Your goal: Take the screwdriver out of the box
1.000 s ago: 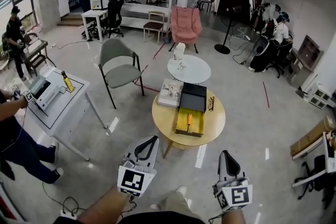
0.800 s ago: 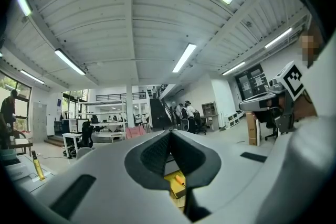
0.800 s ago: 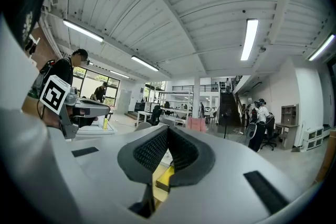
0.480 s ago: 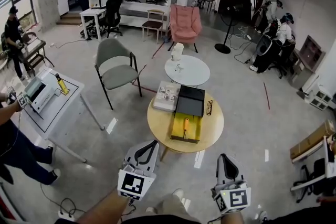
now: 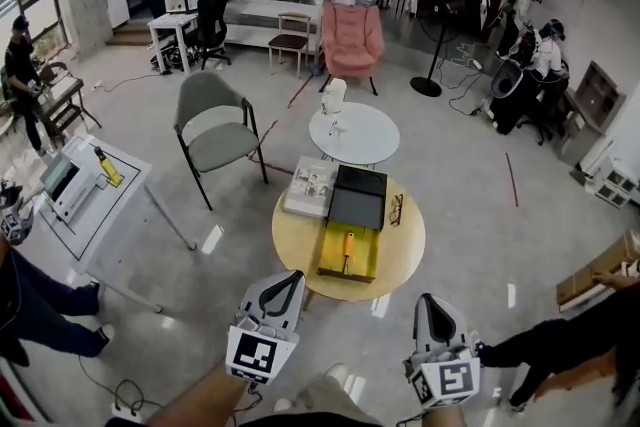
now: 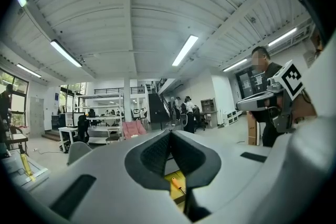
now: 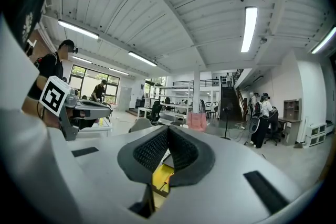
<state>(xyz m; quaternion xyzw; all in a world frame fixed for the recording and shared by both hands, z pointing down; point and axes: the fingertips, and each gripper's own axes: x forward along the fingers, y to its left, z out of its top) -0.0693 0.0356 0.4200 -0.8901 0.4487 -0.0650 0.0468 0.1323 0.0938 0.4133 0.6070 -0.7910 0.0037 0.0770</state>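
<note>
On a round wooden table [image 5: 300,240] lies an open yellow box [image 5: 330,260], its black lid [image 5: 360,196] behind it. An orange-handled screwdriver [image 5: 349,243] rests inside. My left gripper [image 5: 295,268] and right gripper [image 5: 426,299] are at the bottom of the head view, short of the table, pointing level toward it. Both are shut with nothing between the pads. The left gripper view shows its closed tips [image 6: 170,132] above the box [image 6: 171,191] and screwdriver [image 6: 176,184]. Below the closed tips [image 7: 168,127] in the right gripper view are the box [image 7: 158,175] and screwdriver [image 7: 165,181].
A magazine [image 5: 309,185] and glasses [image 5: 399,208] also lie on the wooden table. Behind it stand a small white round table [image 5: 370,140], a grey chair [image 5: 218,120] and a pink armchair [image 5: 351,40]. A white desk [image 5: 110,215] is at left. A person [image 5: 560,355] bends in at lower right.
The wooden table and box have slid down and left in the head view as I walk closer. Both grippers stayed shut. A person has come in at the lower right.
</note>
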